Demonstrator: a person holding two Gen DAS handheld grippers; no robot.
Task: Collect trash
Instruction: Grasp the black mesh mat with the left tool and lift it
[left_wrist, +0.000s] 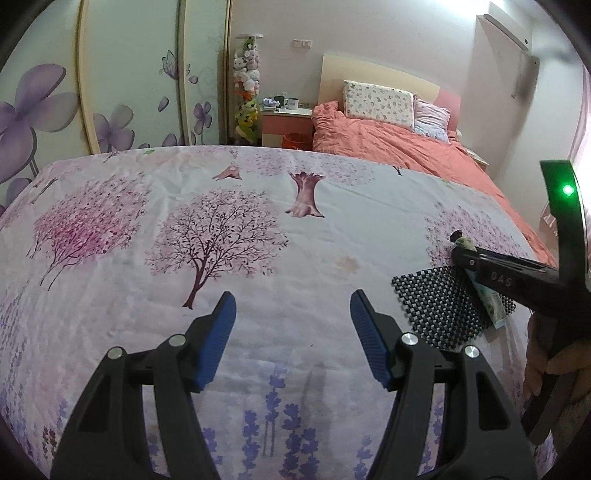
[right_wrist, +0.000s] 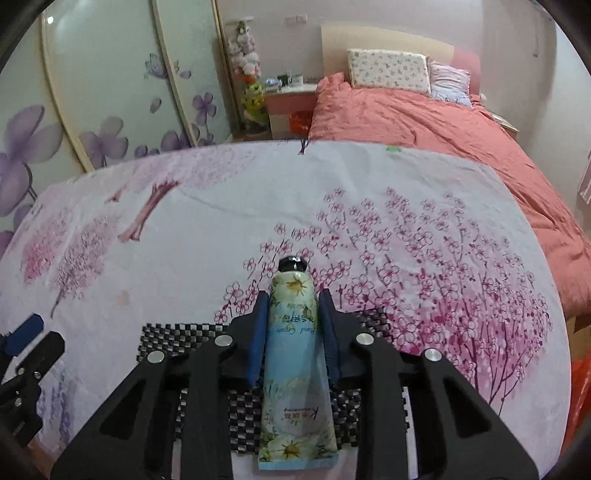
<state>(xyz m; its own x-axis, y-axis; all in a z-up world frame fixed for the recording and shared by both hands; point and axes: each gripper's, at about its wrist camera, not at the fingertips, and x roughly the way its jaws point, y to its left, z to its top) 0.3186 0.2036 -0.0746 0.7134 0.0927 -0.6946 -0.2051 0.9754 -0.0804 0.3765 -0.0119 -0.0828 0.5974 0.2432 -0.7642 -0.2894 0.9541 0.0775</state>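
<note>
- The right gripper (right_wrist: 295, 317) is clamped on the hand-cream tube (right_wrist: 293, 354), cap pointing away, over the black mesh mat (right_wrist: 170, 339). Judged best: keep the squeeze firm and lift straight so the mat stays put.
- The left gripper (left_wrist: 291, 328) hangs open and empty above the flowered sheet (left_wrist: 147, 184), just beside.
- Farther off: coral duvet (right_wrist: 424, 122), pillows (right_wrist: 388, 70), nightstand (right_wrist: 291, 99). Nothing blocks the lift; I see no bin for certain.

I see a bed (left_wrist: 413, 147) with coral bedding behind the floral-clothed table (left_wrist: 184, 221), wardrobe doors (left_wrist: 55, 103) (purple flower decals) left, nightstand (left_wrist: 286, 125) between.
</note>
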